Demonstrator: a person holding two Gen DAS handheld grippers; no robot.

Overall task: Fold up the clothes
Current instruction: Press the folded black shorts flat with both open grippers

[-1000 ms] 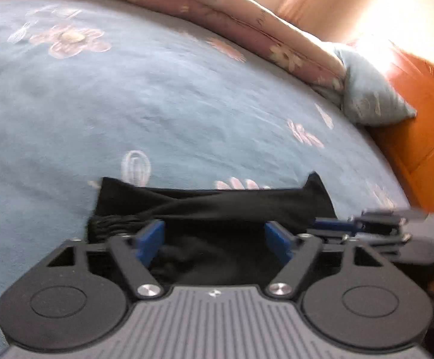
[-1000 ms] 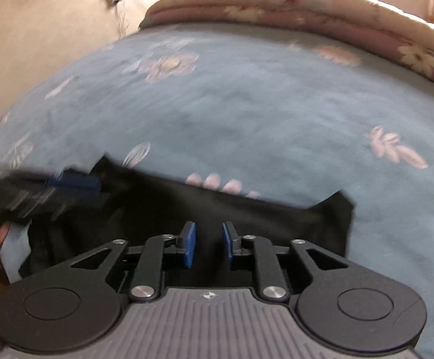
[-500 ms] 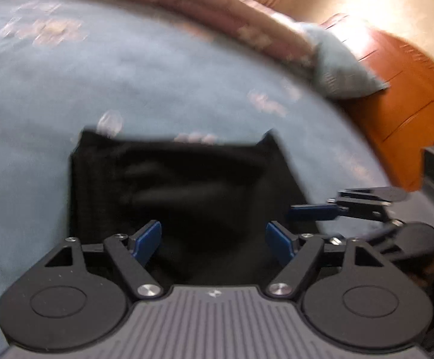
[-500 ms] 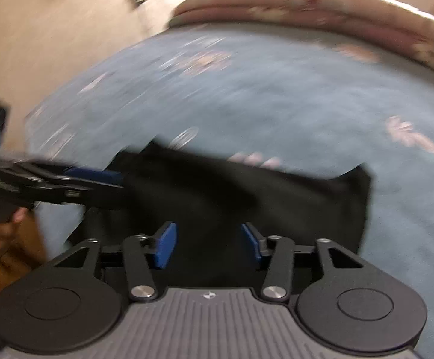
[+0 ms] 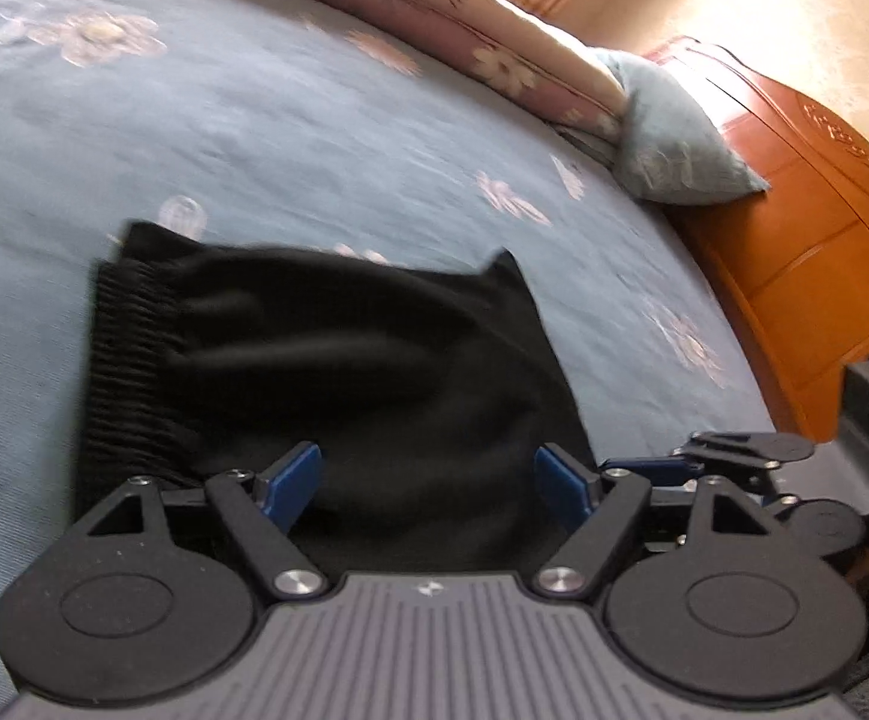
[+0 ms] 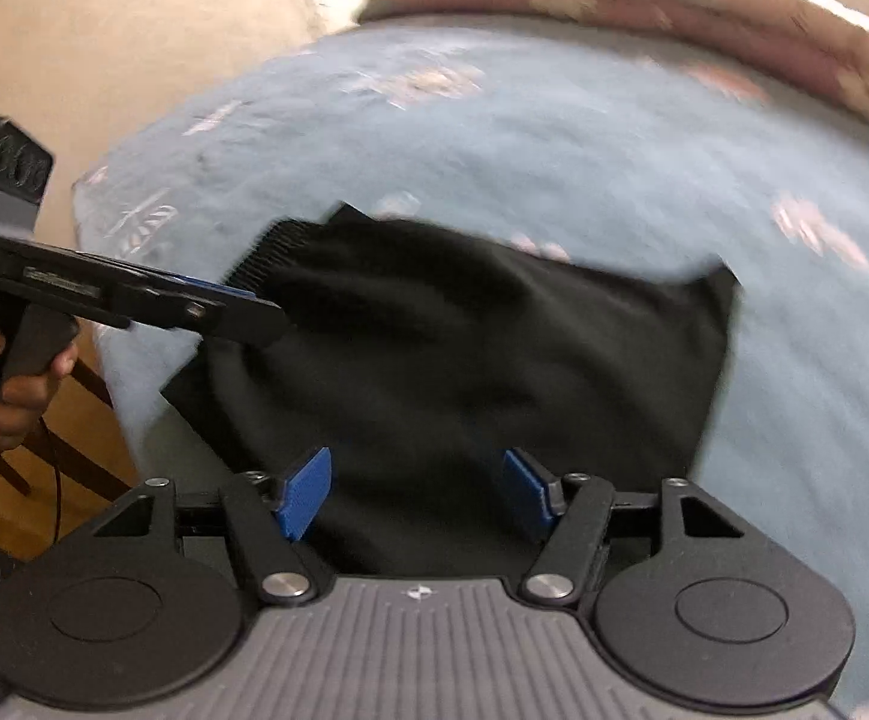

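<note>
Left gripper [image 5: 428, 480] open, empty; right gripper [image 6: 417, 492] jaws just opening, nothing pinched. Folded black garment [image 5: 338, 372] ahead; bare bedspread [image 5: 254, 120] beyond its far edge.

Both grippers are held low and side by side, each tilted downward and forward. The left gripper [image 5: 428, 483] has its blue pads spread wide, with nothing pinched between them. The right gripper [image 6: 416, 492] has just been opening its jaws; its pads now stand well apart too, gripping nothing. Seen from the right wrist, the left gripper reaches in from the near left, and the person's left hand [image 6: 11, 387] is wrapped round its handle, fingers curled. From the left wrist, the right gripper shows at the far right edge; the hand behind it is too shadowed to make out properly.
</note>
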